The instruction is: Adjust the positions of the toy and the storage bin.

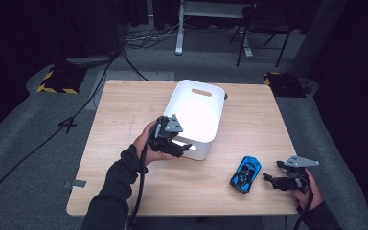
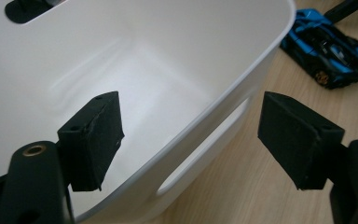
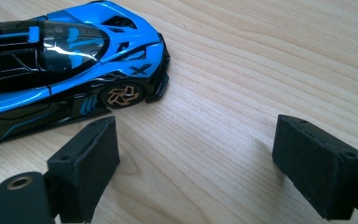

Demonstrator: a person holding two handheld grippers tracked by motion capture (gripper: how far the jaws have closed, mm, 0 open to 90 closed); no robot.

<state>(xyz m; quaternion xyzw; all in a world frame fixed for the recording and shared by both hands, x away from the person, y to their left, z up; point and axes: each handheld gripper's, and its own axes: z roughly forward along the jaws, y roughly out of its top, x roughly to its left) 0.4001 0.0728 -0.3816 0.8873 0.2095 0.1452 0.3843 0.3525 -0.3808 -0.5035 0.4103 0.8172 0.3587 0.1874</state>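
Note:
A white plastic bin (image 1: 196, 115) stands on the wooden table (image 1: 124, 120), a handle slot cut in its near wall. My left gripper (image 1: 179, 149) is at that near wall and is open. In the left gripper view (image 2: 191, 121) one pad hangs inside the bin (image 2: 168, 60) and the other outside, with the rim between them and neither pad pressing on it. A blue and black toy car (image 1: 245, 173) lies on the table to the right of the bin. My right gripper (image 1: 268, 178) rests low beside the car, open and holding nothing. The right gripper view (image 3: 196, 154) has the car (image 3: 51, 65) just beyond the left pad.
The left gripper view catches the car (image 2: 328, 51) on the table past the bin's corner. Around the table the floor carries cables (image 1: 52, 134), and a desk frame (image 1: 179, 28) and a chair (image 1: 263, 28) stand behind it.

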